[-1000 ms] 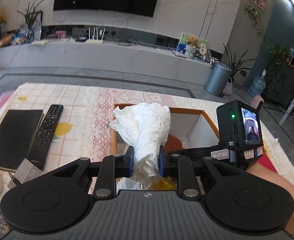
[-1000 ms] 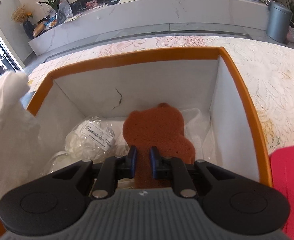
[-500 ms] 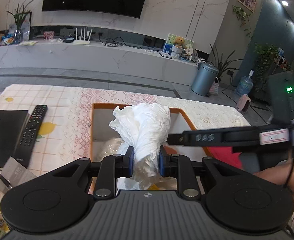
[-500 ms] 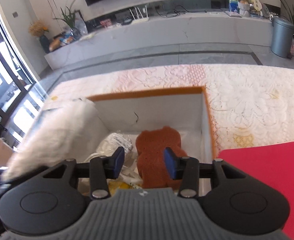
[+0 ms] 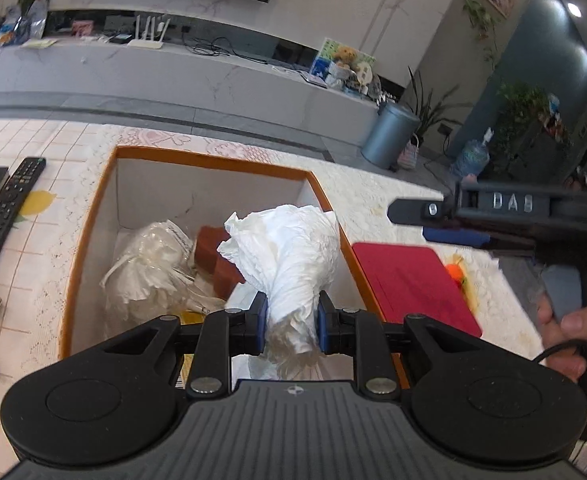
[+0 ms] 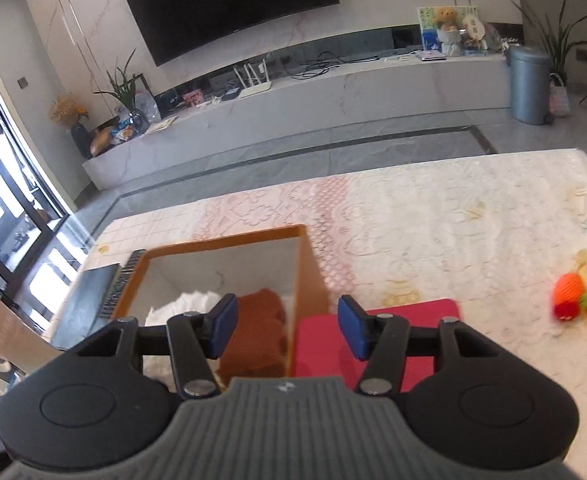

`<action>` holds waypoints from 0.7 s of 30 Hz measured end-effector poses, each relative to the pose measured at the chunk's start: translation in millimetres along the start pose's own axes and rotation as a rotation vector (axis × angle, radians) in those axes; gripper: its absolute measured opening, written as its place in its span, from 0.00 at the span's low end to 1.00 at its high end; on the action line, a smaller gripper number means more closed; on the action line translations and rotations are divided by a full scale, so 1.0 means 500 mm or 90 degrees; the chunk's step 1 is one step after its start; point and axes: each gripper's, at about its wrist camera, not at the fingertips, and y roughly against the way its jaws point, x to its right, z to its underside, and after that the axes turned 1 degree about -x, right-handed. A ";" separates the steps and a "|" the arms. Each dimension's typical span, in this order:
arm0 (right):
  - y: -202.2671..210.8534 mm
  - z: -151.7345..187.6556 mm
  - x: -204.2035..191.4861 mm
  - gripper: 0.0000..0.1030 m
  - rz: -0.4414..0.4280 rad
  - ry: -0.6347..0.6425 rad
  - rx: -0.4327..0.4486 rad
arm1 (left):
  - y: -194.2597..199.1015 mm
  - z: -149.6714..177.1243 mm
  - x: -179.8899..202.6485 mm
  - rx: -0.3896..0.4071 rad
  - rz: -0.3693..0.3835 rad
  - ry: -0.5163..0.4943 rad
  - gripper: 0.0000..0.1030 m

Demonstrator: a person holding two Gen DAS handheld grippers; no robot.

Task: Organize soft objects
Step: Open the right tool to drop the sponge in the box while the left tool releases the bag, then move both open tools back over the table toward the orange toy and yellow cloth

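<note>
Looks mostly done to me: the orange-rimmed box (image 5: 93,216) already has the brown sponge (image 5: 221,256) and a white plastic-wrapped bundle (image 5: 149,264) lying in it, while the left gripper (image 5: 290,328) is clenched on the crumpled white cloth (image 5: 289,252) and holds it over the box's right side, not dropped yet. Still out on the table: a red pad (image 6: 373,332) beside the box and a little orange toy (image 6: 569,296) well off to the right. Compared with a second ago, the right gripper (image 6: 287,328) has let go of the sponge, pulled up and back out of the box, and now hangs released and empty.

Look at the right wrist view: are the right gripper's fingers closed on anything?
No: the right gripper has its blue fingers spread wide, with nothing between them.
</note>
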 end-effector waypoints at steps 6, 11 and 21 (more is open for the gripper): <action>-0.016 0.013 0.009 0.54 0.004 0.015 -0.020 | 0.005 0.010 0.032 0.025 -0.009 -0.049 0.85; -0.021 0.024 0.015 0.54 -0.007 0.012 -0.024 | 0.017 0.005 0.037 0.052 -0.047 -0.049 0.93; -0.003 0.021 0.045 0.55 -0.001 0.018 -0.017 | 0.030 0.018 0.058 0.063 -0.107 -0.092 0.93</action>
